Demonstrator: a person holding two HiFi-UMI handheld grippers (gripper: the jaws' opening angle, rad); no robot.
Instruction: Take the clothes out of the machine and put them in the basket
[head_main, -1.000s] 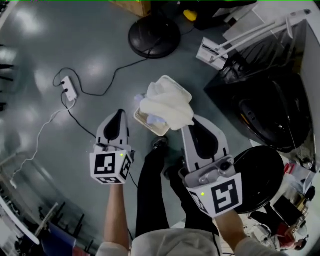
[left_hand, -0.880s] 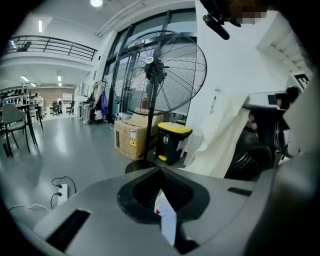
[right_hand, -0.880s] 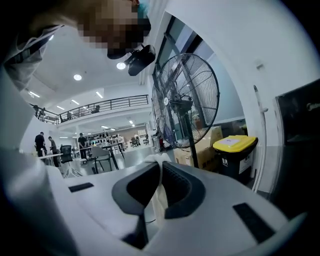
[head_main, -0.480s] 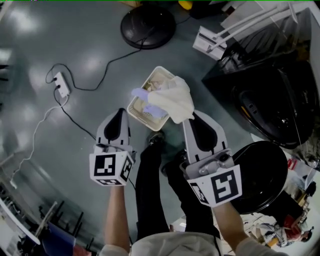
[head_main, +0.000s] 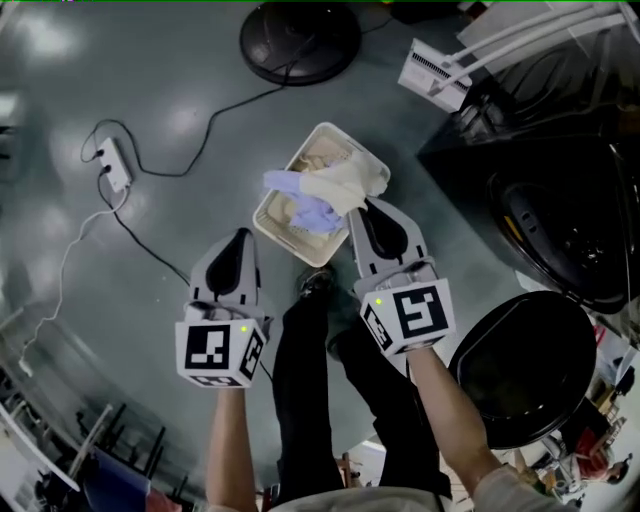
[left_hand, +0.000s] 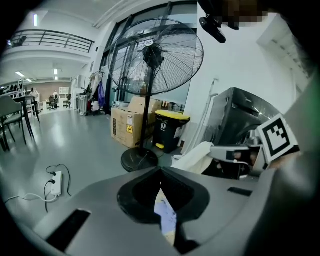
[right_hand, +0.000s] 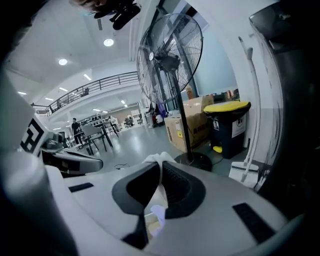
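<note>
Cream crumpled cloth (head_main: 345, 185) hangs clamped in your right gripper (head_main: 364, 206). Black washing machine (head_main: 560, 200) sits at right, door open. Under the cloth: cream rectangular plastic basket (head_main: 285, 245) w/ a lavender cloth (head_main: 310, 208) inside. Only right gripper view shows the pinch at the jaw tips; head view hides it. Left gripper (head_main: 238, 240): jaws together, empty.

Dim, grey and low in contrast from the head, with soft glare patches on the floor (head_main: 190, 120) at far left. Brighter in the gripper views, lit by ceiling lamps (right_hand: 108, 42). Heavy fisheye bending and dark corners; near fingers (right_hand: 132, 192) blurred, cloth (right_hand: 157, 160) between them blown white.
</note>
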